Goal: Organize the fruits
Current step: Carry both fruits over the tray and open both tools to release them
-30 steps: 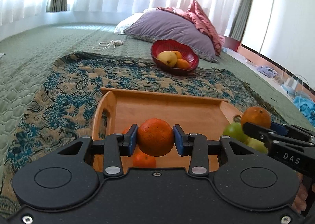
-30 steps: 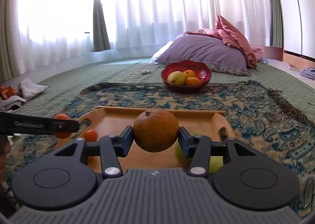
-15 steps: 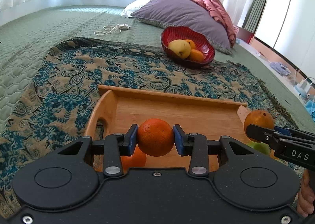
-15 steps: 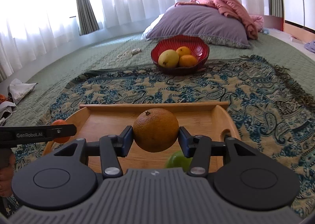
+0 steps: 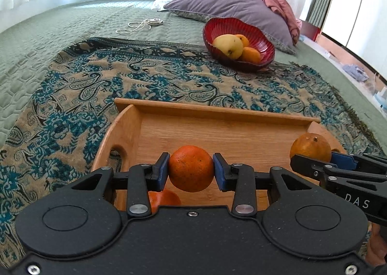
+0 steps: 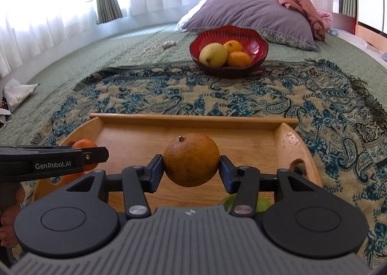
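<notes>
My left gripper (image 5: pixel 191 168) is shut on a bright orange (image 5: pixel 191 166), held above the near part of the wooden tray (image 5: pixel 217 110). My right gripper (image 6: pixel 191 168) is shut on a duller, brownish orange (image 6: pixel 191 158) with a stem nub, also above the tray (image 6: pixel 193 118). Each gripper shows in the other's view: the right one with its orange (image 5: pixel 310 146) at the tray's right end, the left one with its orange (image 6: pixel 84 145) at the left end. A red bowl (image 5: pixel 256 33) (image 6: pixel 254 40) beyond the tray holds a yellow fruit and two oranges.
Another orange (image 5: pixel 164 198) lies in the tray under the left gripper, a green fruit (image 6: pixel 227 202) under the right one. The tray stands on a paisley cloth (image 5: pixel 96 86) on a green bedspread. A purple pillow (image 6: pixel 254 16) and a corded item (image 5: pixel 145 23) lie further back.
Both grippers have risen and tipped forward with their oranges, so the tray and bowl sit lower and fuller in view. The grips are unchanged.
</notes>
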{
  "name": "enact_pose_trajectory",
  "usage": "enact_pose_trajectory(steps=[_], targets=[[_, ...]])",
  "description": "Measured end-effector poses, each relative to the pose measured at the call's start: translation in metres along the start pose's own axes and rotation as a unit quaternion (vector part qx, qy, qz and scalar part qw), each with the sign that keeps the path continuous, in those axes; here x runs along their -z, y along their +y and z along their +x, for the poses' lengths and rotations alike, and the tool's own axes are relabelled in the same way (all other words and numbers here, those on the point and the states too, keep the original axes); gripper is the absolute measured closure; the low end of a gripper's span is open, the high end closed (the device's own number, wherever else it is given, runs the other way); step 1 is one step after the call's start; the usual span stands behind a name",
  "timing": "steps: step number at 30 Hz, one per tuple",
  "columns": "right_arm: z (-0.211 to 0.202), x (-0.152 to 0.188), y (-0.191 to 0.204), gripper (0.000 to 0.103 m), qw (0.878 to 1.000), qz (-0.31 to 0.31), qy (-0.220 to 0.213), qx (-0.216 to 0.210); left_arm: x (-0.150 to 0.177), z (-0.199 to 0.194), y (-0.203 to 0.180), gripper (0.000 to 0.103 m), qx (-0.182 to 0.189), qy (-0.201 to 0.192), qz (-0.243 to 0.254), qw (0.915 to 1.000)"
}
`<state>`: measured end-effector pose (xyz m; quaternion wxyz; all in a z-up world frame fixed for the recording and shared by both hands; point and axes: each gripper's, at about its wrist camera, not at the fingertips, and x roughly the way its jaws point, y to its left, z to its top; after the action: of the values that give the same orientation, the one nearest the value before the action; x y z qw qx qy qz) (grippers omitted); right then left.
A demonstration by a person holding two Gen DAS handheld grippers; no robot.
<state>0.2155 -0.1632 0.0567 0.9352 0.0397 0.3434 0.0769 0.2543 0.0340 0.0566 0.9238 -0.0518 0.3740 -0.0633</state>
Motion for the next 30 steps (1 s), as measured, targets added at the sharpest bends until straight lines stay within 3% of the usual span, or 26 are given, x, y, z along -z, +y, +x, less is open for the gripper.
enact_pose_trajectory(steps=[30], targets=[[0.026,0.002,0.009,0.05,1.0,-0.019,0.022,0.011,0.0,0.023,0.008,0.067,-0.016,0.012,0.005,0.9998]])
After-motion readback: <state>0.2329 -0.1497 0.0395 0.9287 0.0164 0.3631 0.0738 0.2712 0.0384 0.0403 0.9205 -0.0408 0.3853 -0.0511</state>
